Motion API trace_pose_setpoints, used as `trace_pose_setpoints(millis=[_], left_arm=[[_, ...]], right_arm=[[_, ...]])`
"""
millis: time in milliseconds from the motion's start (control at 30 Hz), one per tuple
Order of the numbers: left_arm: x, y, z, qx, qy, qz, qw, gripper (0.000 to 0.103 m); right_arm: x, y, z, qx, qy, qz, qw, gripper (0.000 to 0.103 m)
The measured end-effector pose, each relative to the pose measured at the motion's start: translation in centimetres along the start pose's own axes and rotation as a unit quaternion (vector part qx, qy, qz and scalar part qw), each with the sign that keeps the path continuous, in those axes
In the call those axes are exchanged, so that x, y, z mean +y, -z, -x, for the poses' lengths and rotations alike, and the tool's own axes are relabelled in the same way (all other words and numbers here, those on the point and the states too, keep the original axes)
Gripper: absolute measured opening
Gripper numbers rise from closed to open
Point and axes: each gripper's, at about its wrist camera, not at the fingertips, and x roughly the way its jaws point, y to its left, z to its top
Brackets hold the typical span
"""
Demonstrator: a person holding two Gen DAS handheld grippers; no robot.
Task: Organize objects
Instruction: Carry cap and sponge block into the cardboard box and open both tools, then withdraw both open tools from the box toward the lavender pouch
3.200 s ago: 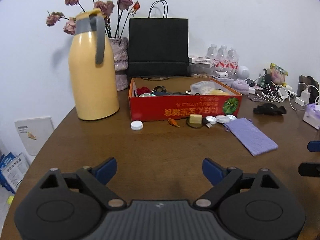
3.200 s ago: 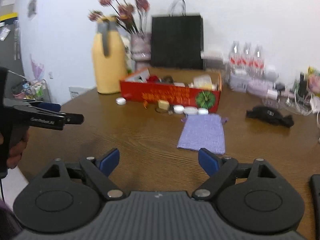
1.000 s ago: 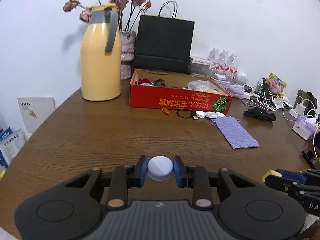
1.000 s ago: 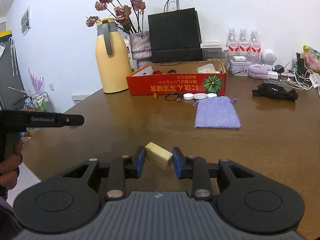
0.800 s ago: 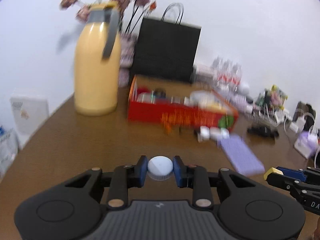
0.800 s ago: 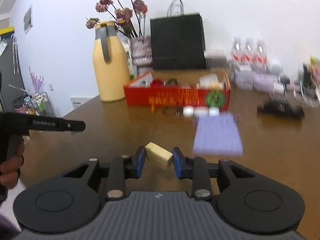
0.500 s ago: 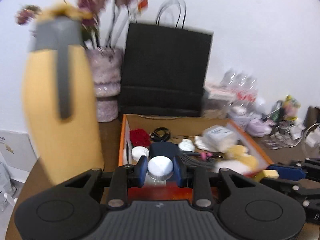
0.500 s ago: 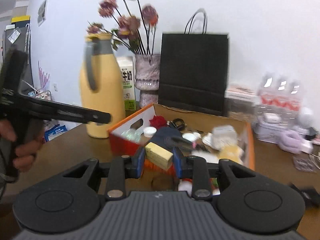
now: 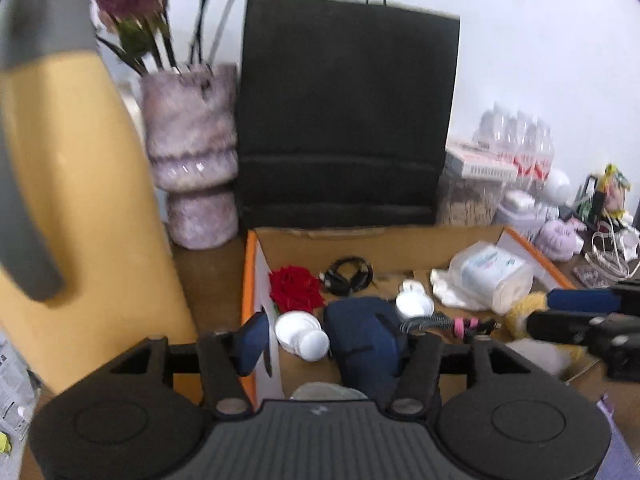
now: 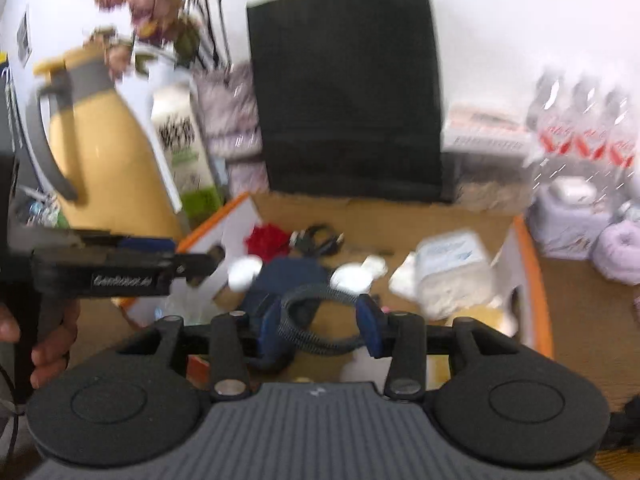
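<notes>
**A room in a home or small office**

A brown wooden tabletop [image 9: 208, 264] is seen by a white wall. A yellow jug [image 9: 80, 208], a vase of flowers [image 9: 192, 152], a black paper bag [image 9: 344, 120], water bottles [image 9: 520, 140] and charger cables [image 9: 612, 252] are kept on it.

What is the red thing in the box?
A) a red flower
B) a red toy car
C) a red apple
A: a red flower with ruffled petals lies in the box, by its left wall, beside a coiled black cable.
</notes>
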Motion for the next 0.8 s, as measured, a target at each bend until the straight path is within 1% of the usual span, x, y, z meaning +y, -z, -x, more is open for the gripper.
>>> trace_pose_setpoints(millis=[33,133,167,200,267,333,400,433,533,600,633,667,733,800], left_arm=[[-0.1,-0.2,0.9,-0.004,0.0,0.003,1.0,0.058],[-0.8,0.0,4.1,-0.015,0.0,0.001,0.9999,0.06],[-1.2,0.4,5.5,-0.021,0.0,-0.001,0.9998,0.063],[-1.6,1.1,7.2,-0.027,0.001,0.0,0.9996,0.066],[-2.4,3.4,10.8,-0.046,0.019,0.0,0.9988,0.076],[-3.5,6.4,14.5,-0.058,0.051,-0.015,0.9969,0.077],[-4.7,9.8,18.0,-0.06,0.074,-0.021,0.9952,0.078],[-5.3,11.6,19.7,-0.058,0.082,-0.025,0.9947,0.079],[-6.6,16.7,24.4,-0.045,0.076,-0.025,0.9958,0.082],[-6.9,19.6,27.3,-0.046,0.068,-0.028,0.9963,0.086],[-6.8,20.8,28.6,-0.044,0.061,-0.026,0.9968,0.09],[-6.6,21.7,29.5,-0.036,0.053,-0.019,0.9977,0.091],[-6.0,22.9,30.5,-0.013,0.041,0.004,0.999,0.091],[-5.7,23.2,30.7,0.003,0.033,0.03,0.999,0.091]], right_arm=[[0.0,-0.3,0.8,-0.006,0.002,0.002,1.0,0.048],[0.7,-0.3,3.7,-0.019,0.01,0.014,1.0,0.058],[1.1,0.1,4.8,-0.023,0.011,0.018,0.999,0.061],[1.5,0.8,6.0,-0.026,0.012,0.023,0.999,0.067],[2.6,3.2,8.6,-0.032,0.009,0.028,0.999,0.074],[3.9,6.4,11.1,-0.027,0.005,0.033,0.999,0.077],[5.3,9.7,13.5,-0.02,0.011,0.037,0.999,0.085],[6.0,11.4,14.9,-0.019,0.018,0.037,0.999,0.086],[7.9,15.8,19.3,-0.022,0.037,0.03,0.999,0.1],[8.7,18.4,22.5,-0.023,0.049,0.024,0.998,0.103],[8.8,19.4,23.9,-0.022,0.056,0.014,0.998,0.103],[8.8,20.4,25.3,-0.019,0.062,0.0,0.998,0.103],[9.0,22.1,27.7,-0.016,0.078,-0.032,0.996,0.103],[9.0,23.2,29.0,-0.015,0.082,-0.051,0.995,0.103]])
